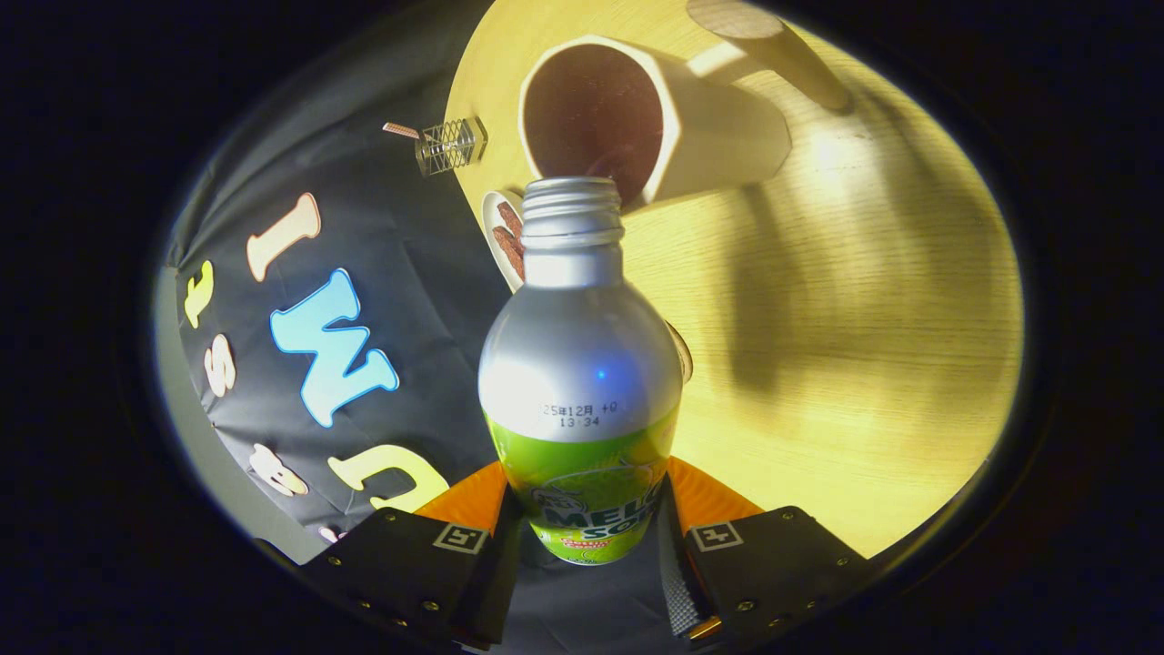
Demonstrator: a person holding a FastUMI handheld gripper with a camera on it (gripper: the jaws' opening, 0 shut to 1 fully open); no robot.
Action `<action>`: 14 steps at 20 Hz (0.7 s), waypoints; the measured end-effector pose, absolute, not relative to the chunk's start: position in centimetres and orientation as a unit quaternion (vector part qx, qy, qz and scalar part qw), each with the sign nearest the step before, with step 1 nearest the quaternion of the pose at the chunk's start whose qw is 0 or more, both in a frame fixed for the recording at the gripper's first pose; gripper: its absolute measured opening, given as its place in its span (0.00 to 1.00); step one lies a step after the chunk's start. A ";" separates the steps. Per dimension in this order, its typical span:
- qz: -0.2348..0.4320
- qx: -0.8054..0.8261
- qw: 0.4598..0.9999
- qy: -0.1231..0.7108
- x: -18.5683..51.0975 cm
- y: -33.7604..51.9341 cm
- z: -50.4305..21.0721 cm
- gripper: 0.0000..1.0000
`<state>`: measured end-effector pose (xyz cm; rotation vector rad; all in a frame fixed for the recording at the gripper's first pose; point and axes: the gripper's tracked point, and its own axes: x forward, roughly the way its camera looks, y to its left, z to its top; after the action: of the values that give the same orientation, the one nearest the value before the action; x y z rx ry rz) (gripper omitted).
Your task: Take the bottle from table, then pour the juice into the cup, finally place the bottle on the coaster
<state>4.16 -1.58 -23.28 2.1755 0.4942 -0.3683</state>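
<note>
my gripper (587, 537) clamped on the silver-and-green aluminium soda bottle (582, 382), a finger on each side | bottle's open threaded mouth right at the rim of the white hexagonal cup (718, 127); cup on the pale wooden table (846, 364)

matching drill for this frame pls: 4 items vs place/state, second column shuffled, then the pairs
Items:
1. bottle
2. cup
3. small plate
4. clear wire-patterned block

Place/state:
A. at the table edge, left of the cup
B. uncapped, clamped between the claw fingers
C. just beyond the bottle's mouth, open end facing it
D. partly hidden behind the bottle's neck, brown pieces on it

Pairs: 1-B, 2-C, 3-D, 4-A
</note>
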 end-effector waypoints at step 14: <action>-0.147 0.887 0.389 0.200 4.0 -2.0 -22.6 0.66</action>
<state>4.01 -2.00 -22.57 2.2564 0.5088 -0.3744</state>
